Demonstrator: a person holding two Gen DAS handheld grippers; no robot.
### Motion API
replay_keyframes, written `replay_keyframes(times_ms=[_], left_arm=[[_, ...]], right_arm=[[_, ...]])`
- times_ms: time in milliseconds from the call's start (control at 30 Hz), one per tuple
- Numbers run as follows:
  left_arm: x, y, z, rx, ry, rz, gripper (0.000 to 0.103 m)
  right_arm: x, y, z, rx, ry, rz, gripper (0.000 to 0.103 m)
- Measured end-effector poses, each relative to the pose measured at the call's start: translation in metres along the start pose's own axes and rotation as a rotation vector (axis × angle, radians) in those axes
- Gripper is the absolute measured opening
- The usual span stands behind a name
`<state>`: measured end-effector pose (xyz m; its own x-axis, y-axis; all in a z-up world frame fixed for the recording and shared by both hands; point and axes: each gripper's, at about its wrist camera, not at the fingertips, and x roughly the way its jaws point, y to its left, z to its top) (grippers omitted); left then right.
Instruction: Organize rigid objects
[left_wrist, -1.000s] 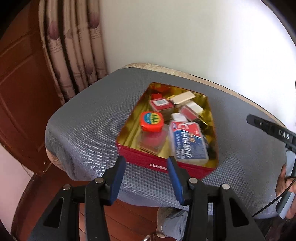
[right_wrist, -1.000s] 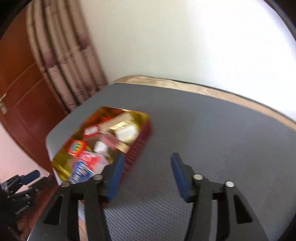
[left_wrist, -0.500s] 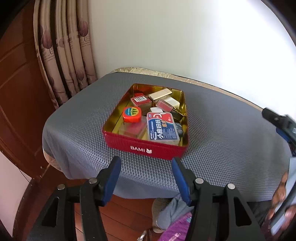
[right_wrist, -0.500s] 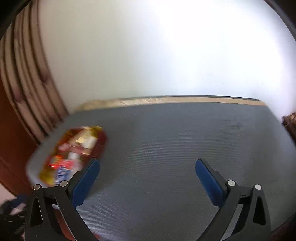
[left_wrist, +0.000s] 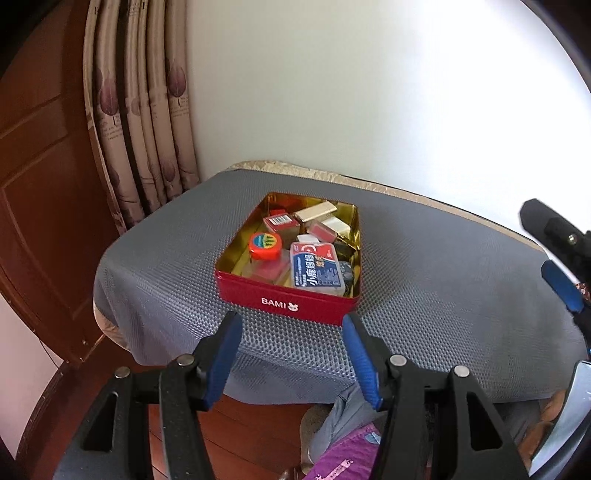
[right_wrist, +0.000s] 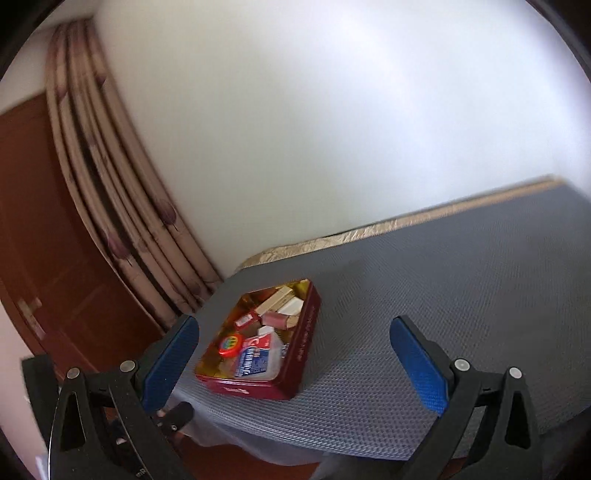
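Grey-covered table (left_wrist: 424, 266) by a curtained wall: a red tin (left_wrist: 291, 303) packed with small items.
Both grippers hang back with jaws apart and empty, the right (right_wrist: 295, 363) widest, apparently finished.

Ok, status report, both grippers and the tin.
Left gripper open, empty. Right gripper jaws just opened wide, empty. Red tin full, on grey mat. Nothing in the way.

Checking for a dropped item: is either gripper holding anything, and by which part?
Nothing is held: left gripper and right gripper are both open and empty.
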<state>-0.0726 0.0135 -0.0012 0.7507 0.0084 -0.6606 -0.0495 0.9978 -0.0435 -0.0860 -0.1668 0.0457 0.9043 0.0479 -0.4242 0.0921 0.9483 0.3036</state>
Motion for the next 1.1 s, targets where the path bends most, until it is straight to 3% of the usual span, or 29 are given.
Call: replay_keyframes(times_ms=[167, 333, 433, 600, 1100], left_arm=[[-0.010, 0.009, 0.008, -0.011, -0.041, 0.009, 0.058], [-0.022, 0.015, 0.021, 0.014, -0.112, 0.053, 0.058], [-0.027, 0.017, 0.028, 0.029, -0.136, 0.065, 0.058], [-0.023, 0.028, 0.035, -0.006, -0.110, 0.047, 0.058], [-0.004, 0.040, 0.025, -0.038, -0.080, 0.023, 0.058]], right_arm=[[-0.011, 0.018, 0.013, -0.082, -0.067, -0.039, 0.103], [0.004, 0.045, 0.023, -0.201, -0.080, -0.122, 0.103], [0.003, 0.059, 0.019, -0.254, -0.101, -0.125, 0.103], [0.001, 0.076, 0.002, -0.317, -0.131, -0.101, 0.103], [-0.002, 0.072, -0.015, -0.266, -0.127, -0.181, 0.103]])
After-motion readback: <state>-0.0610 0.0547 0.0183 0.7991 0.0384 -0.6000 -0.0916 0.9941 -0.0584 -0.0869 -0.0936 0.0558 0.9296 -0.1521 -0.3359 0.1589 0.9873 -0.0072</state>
